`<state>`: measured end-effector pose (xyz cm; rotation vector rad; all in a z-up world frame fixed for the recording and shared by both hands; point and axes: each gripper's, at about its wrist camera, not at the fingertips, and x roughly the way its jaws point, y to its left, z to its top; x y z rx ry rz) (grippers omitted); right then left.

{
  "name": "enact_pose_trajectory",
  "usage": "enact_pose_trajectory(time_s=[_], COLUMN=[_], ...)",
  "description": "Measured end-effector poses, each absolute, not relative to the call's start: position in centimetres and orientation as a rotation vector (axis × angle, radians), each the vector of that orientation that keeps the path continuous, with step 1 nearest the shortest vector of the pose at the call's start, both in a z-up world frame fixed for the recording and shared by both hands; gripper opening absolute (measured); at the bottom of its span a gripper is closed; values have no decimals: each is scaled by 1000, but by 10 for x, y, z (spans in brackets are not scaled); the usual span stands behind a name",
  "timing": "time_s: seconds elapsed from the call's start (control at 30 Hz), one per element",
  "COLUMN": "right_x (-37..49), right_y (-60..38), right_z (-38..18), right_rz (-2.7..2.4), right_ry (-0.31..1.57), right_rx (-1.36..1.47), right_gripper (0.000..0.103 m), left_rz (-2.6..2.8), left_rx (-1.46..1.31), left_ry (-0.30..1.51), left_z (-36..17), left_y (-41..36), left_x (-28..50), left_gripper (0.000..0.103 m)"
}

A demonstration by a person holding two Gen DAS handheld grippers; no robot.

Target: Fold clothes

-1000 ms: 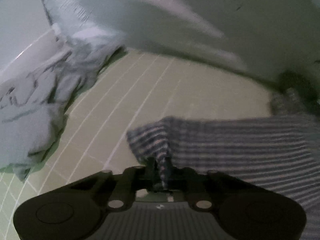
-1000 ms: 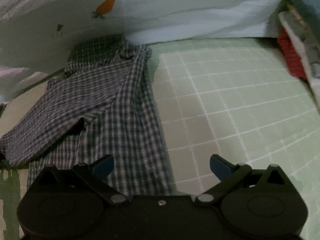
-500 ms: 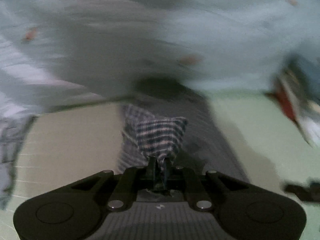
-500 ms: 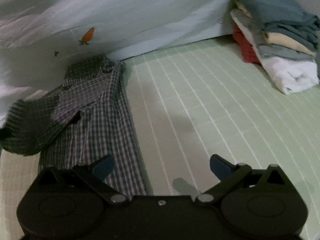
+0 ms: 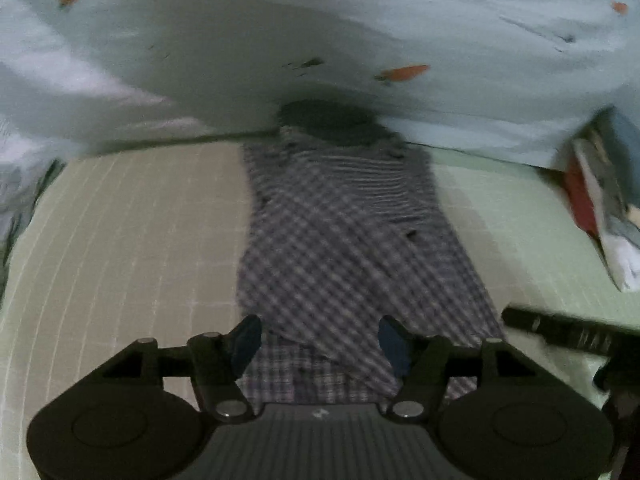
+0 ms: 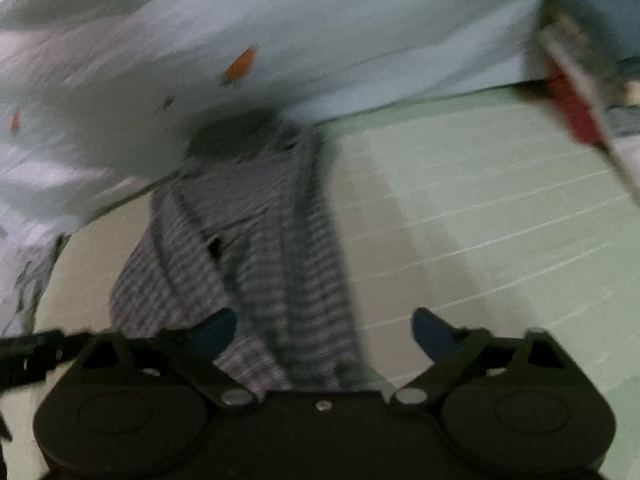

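A dark checked shirt [image 5: 344, 240] lies as a long narrow strip on the green grid mat [image 5: 132, 240], its collar end far from me. My left gripper [image 5: 320, 344] is open and empty over the shirt's near end. In the right wrist view the shirt [image 6: 256, 264] lies left of centre. My right gripper [image 6: 324, 332] is open and empty over the shirt's near right edge. The right gripper shows in the left wrist view [image 5: 576, 336] at the right edge.
A pale blue sheet with carrot prints [image 5: 320, 40] is bunched along the far side of the mat. A stack of folded clothes [image 5: 600, 208] stands at the far right; it also shows in the right wrist view [image 6: 576, 80]. Loose cloth [image 6: 24, 272] lies at the far left.
My left gripper carried the shirt's sleeve across onto the shirt body and let go; its jaws went from shut to open. My right gripper stayed open and swung back over the shirt.
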<state>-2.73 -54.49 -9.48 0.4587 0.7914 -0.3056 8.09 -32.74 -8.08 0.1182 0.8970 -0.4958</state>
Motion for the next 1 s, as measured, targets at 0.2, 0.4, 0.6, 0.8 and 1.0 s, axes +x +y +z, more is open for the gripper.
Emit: enact_pose_trajectory(time_s=[0.2,0.4,0.6,0.8,1.0], right_x=[-12,-33,-64,-99,-141], right_y=[-513,-499,-490,-493,-490], right_z=[-112,-97,-77,-77,-89], right_rz=[-170,-139,-141,-189,-241], right_ry=[866,782,715,732,784], right_rx=[387,343,352,506,606], right_gripper=[48,3,2,2,3], left_rz=[-487,-480,-457,-443,-446], left_rx=[127,115,84,82,100], left_ry=[902,867,888,931,990], left_z=[-84,-74,-70,-74,-87], left_y=[-317,-304,-286,-269,-256], left_x=[79,62,35,6,-27], left_gripper=[68,68,68,68,68])
